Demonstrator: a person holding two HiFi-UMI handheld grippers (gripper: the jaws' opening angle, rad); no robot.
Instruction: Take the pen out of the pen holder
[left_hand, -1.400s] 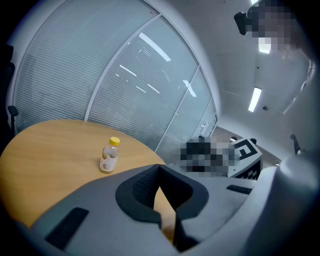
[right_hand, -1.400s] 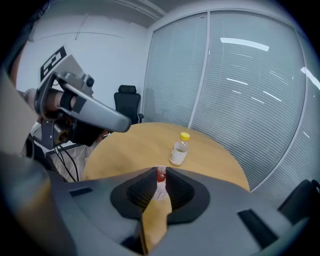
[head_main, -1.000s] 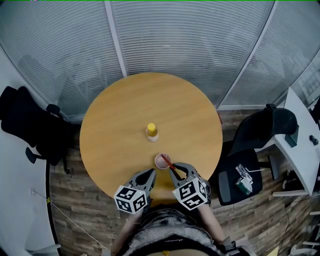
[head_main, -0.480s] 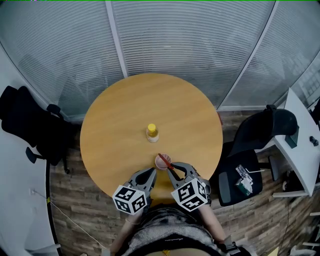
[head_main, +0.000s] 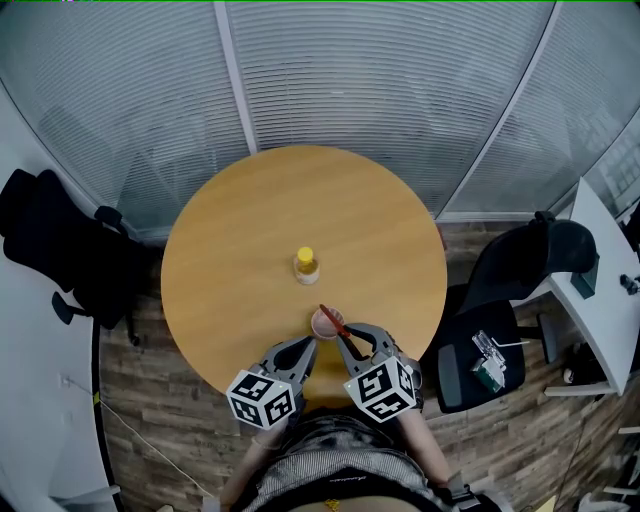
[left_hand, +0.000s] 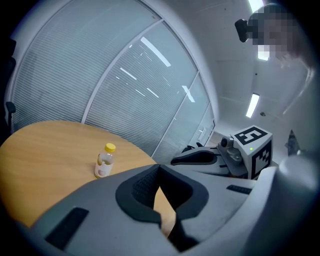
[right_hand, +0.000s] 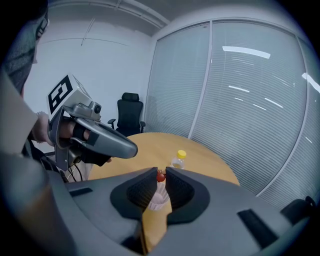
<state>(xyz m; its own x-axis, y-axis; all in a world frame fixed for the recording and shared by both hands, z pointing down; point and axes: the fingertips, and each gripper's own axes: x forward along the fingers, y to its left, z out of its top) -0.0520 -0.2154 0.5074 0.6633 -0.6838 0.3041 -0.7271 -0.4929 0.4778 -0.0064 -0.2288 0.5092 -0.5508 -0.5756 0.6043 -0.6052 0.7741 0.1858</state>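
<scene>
**Pen** (head_main: 332, 321): red, thin. We log it slanted across the mouth of the holder (head_main: 317, 327), a pink cup near the 6 o'clock edge of the round surface (head_main: 240, 250). Its long axis runs from 11 o'clock, at the cup's far rim, to 5 o'clock, where it ends at the right gripper (head_main: 352, 343). We judge it still partly in the cup.

**Right gripper:** in its own view the jaws are drawn close on the pen's red end, with the cup showing below, between the pads. We read this as a grip on the pen. The cup lies at its 11 o'clock, just beside the tips.

**Left gripper** (head_main: 298, 350): jaw tips meet with nothing between them, so it is closed and empty. The cup lies at its 1 o'clock, near but apart.

**Bottle** (head_main: 305, 265): yellow cap, upright, at 11 o'clock from the cup and apart from it.

**Key relation:** the right gripper is on the pen and the left is not. We judge that the pull should follow the pen's slant, up and toward 5 o'clock. The cup is light and unheld, so it may tip or drag along.

**Change from a second ago:** we find very little. Cup, bottle and both grippers sit much as before, and the pen's far end looks only a shade further toward 12 o'clock.
</scene>
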